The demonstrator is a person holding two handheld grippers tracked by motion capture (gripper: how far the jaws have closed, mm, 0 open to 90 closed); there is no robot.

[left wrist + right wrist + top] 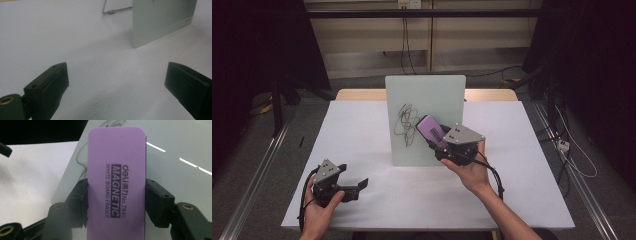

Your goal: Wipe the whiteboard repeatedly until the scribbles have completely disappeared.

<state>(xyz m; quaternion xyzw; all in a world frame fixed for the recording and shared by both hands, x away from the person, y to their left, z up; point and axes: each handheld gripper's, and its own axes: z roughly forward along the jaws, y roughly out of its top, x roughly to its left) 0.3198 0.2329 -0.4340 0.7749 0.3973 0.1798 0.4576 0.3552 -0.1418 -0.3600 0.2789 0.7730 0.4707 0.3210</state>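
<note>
Against the upright pale-green scribbled whiteboard (425, 100), the right gripper (116, 192) clamps a purple rectangular magnetic eraser (116, 180) between its jaws, while the left gripper (117, 82) gapes wide over the white worktop (62, 37).

High view overhead, facing forward-down; gripper views low, close; all share whiteboard (425, 117) (160, 22) (180, 150).

The whiteboard (180, 150) is glossy and smooth, catching light streaks. The purple whiteboard eraser (116, 182) looks matt plastic. The tabletop (75, 45) is covered in smooth matt white.
</note>
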